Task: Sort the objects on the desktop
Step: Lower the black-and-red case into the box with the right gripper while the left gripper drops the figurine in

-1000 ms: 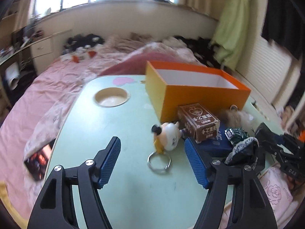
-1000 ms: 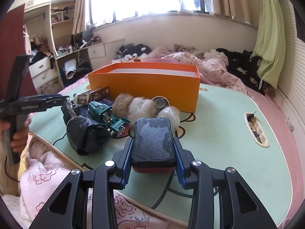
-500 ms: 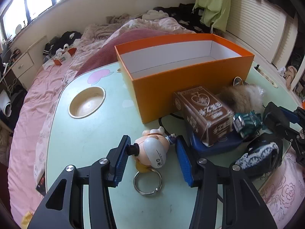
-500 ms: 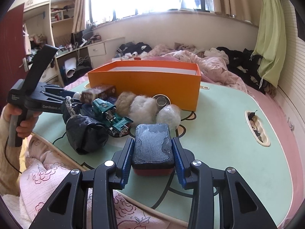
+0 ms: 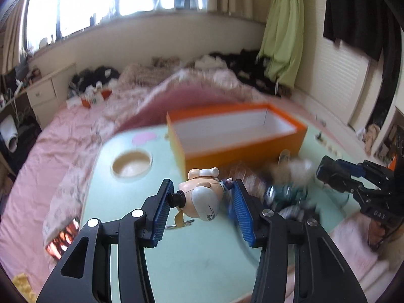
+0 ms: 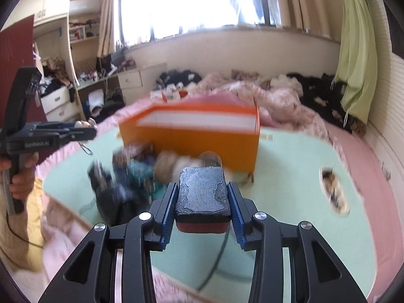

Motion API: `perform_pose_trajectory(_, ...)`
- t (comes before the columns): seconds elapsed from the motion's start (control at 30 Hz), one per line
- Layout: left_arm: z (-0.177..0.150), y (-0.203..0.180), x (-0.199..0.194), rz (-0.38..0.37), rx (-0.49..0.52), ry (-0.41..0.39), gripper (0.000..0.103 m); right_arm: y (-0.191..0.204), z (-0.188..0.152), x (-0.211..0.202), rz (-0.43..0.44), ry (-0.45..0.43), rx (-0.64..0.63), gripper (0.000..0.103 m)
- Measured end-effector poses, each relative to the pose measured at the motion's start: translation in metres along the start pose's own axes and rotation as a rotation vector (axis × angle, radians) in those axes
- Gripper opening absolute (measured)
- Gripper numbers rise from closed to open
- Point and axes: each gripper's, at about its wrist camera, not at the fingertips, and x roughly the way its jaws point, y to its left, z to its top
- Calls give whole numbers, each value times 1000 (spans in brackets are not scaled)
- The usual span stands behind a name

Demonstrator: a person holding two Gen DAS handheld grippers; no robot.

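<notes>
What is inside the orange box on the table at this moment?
The orange box shows only white inner walls and a bare floor in the left wrist view. The front strip of the floor is covered by the near wall, and the picture is blurred, so small items cannot be excluded.

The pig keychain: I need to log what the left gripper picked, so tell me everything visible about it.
The pig keychain is a small, glossy figure that looks like plastic: peach body, white front, black top hat, white ears or bow. It lies sideways between the left gripper's blue pads, hat against the left pad. A yellow tag hangs beneath it, and its metal ring dangles clear of the table in the right wrist view.
</notes>
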Motion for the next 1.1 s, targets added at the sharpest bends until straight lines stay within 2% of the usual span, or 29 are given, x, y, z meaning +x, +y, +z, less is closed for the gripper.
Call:
perform_pose_trajectory(0.07,18,-11,7,33,14,-19,49,-3,21,3,2,-42,3,38)
perform_pose_trajectory(0.13,39,-19,23,31,24,-13,49,-7,48,15,-10,-67,8,38)
perform_pose_trajectory(0.23,65,-25,61,45,-12,36,49,-14,80,42,-56,-71,11,38)
perform_pose_trajectory(0.3,72,-23,90,65,-43,81,49,-21,92,67,-80,-37,12,38)
perform_pose_trajectory(0.4,66,-18,109,73,-87,112,49,-31,94,101,-63,36,43,38)
perform_pose_trajectory(0.47,59,-16,116,62,-97,121,54,-35,88,118,-45,92,58,39)
perform_pose_trajectory(0.5,56,-16,119,65,-95,136,66,-37,82,127,-46,123,68,40)
perform_pose_trajectory(0.53,53,-16,123,74,-92,149,73,-37,77,131,-43,141,71,41)
perform_pose_trajectory(0.63,51,-20,122,98,-67,128,75,-33,72,128,-37,133,64,49)
perform_pose_trajectory(0.77,53,-20,126,114,-61,125,75,-28,68,123,-41,136,65,50)
perform_pose_trajectory(0.8,53,-21,127,172,-92,100,75,-27,68,123,-41,136,63,50)
perform_pose_trajectory(0.87,51,-24,121,177,-96,79,75,-27,68,123,-38,136,63,50)
perform_pose_trajectory(0.97,51,-25,95,188,-106,-15,75,-30,73,108,-10,91,92,51)
perform_pose_trajectory(1.0,51,-28,82,198,-98,-54,75,-30,75,98,4,64,102,58)
perform_pose_trajectory(1.03,50,-30,70,206,-88,-82,75,-29,77,89,12,41,108,68)
perform_pose_trajectory(1.1,45,-36,47,202,-74,-111,79,-23,78,64,16,-9,107,79)
